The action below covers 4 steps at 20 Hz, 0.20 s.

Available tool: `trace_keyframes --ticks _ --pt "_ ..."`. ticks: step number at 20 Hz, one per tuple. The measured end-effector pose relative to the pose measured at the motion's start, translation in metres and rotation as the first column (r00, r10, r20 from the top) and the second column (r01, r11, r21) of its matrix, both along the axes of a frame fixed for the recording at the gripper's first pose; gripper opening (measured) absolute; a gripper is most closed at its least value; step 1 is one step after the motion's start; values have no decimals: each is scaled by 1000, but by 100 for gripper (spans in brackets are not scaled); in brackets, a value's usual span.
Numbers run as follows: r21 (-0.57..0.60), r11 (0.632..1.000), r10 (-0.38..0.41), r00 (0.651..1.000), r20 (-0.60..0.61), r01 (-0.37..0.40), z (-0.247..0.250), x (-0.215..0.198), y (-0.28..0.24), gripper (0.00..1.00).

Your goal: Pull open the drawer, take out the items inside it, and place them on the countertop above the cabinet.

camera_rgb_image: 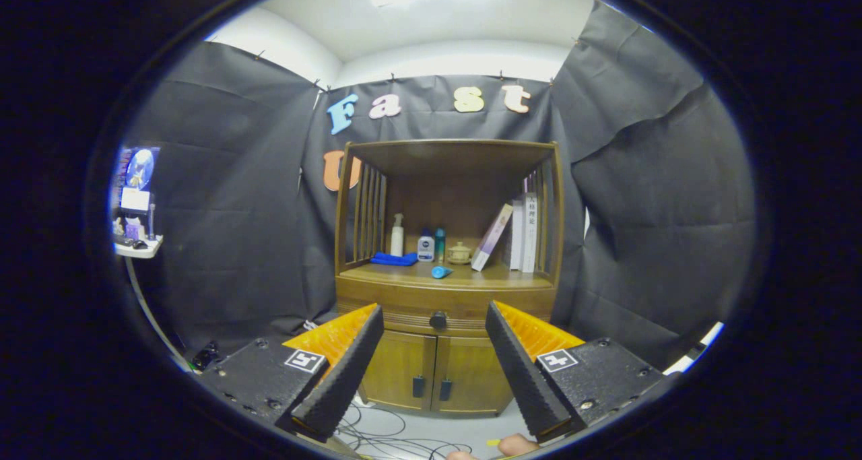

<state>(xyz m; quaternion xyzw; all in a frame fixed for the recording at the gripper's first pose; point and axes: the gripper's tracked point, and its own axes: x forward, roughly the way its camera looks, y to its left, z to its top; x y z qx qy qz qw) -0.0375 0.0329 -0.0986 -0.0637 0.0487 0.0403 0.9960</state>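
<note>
Wooden cabinet point(444, 291) is standing dead ahead at 12 o'clock. Gripper point(434, 369) fingers are spread apart, gripping nothing. Drawer point(444, 305), closed, is running wide left-right; its dark knob point(438, 320) is lying between and beyond the fingertips. Countertop point(471, 276) is carrying bottles and books; 1 spine's writing is too small to read.
</note>
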Motion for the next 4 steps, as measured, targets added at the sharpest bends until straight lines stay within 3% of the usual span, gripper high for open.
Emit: trace_keyframes --ticks 4 --pt "16 1000 -8 1000 16 8 1 -2 -9 99"
